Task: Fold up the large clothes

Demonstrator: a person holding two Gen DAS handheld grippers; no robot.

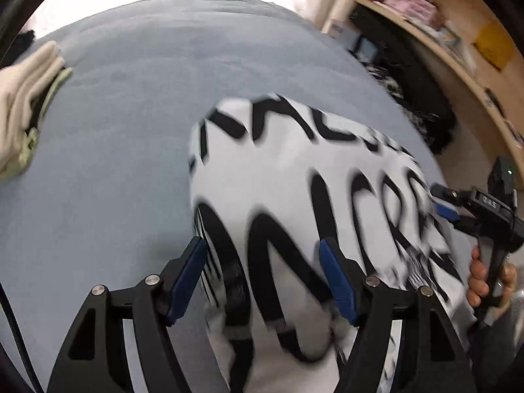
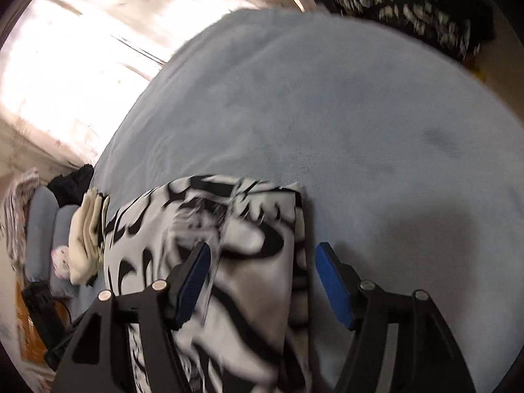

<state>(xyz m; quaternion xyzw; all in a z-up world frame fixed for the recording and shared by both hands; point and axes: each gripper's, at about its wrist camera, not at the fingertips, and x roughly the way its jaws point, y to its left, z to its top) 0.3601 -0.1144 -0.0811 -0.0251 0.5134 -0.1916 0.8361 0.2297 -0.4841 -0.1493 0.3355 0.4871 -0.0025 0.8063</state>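
Observation:
A white garment with big black lettering [image 1: 294, 170] lies folded on the grey-blue bed cover [image 1: 131, 114]. My left gripper [image 1: 263, 258] hovers over its near edge with the jaws wide apart; the cloth shows between the blue pads [image 1: 190, 275], which do not press on it. In the same view, my right gripper [image 1: 442, 204] reaches in from the right edge, held by a hand [image 1: 478, 278]. In the right wrist view the right gripper [image 2: 262, 262] is open above the garment [image 2: 255, 229], whose right edge runs between the pads [image 2: 334, 288].
A stack of folded cream clothes [image 1: 26, 98] [image 2: 86, 239] sits at the bed's left side. Grey pillows [image 2: 42, 222] lie beyond it. A wooden shelf [image 1: 442, 32] and dark patterned cloth [image 1: 419, 98] stand off the right edge. The bed cover [image 2: 360, 114] stretches ahead, bare.

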